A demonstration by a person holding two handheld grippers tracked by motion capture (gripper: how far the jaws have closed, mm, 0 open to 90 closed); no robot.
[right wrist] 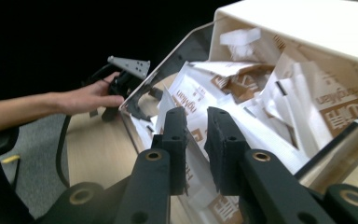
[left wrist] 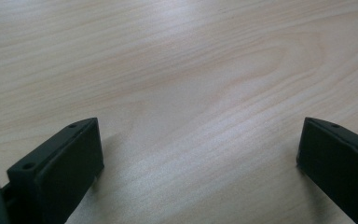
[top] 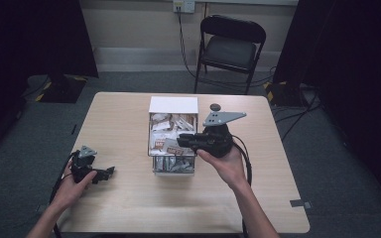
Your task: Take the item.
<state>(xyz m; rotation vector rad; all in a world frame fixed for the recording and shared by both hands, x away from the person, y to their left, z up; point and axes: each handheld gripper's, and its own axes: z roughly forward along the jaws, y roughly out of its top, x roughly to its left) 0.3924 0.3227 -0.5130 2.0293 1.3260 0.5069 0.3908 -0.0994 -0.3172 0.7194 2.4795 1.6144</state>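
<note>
My right gripper (right wrist: 196, 126) sits over the open drawer (top: 173, 148), its two jaws drawn close together with a brown-and-white paper sachet (right wrist: 193, 154) standing up between them; the pads look pressed on it, though I can't swear the pinch is tight. All around those jaws lie more sachets (right wrist: 270, 93), a loose heap of white and brown packets printed with lettering, some flat, some on edge. The drawer's clear wall runs just to the left of the jaws, and the white cabinet top (right wrist: 317, 28) rises beyond them to the right. From above, the right gripper (top: 188, 141) reaches in from the drawer's right side, my right hand (top: 225, 163) wrapped under its black body, the grey three-cornered plate (top: 223, 117) on top. Just behind that plate, a small dark round thing (top: 215, 106) lies on the table (top: 124, 119); I can't tell what it is. My left gripper (left wrist: 198, 154) is well apart from the drawer, down on the bare wood, jaws spread wide with nothing between them. In the high view the left gripper (top: 106, 173) rests low at the near left of the table, my left hand (top: 72, 186) around it. Beyond the table stands a black folding chair (top: 230, 47), with cables along the grey floor.
</note>
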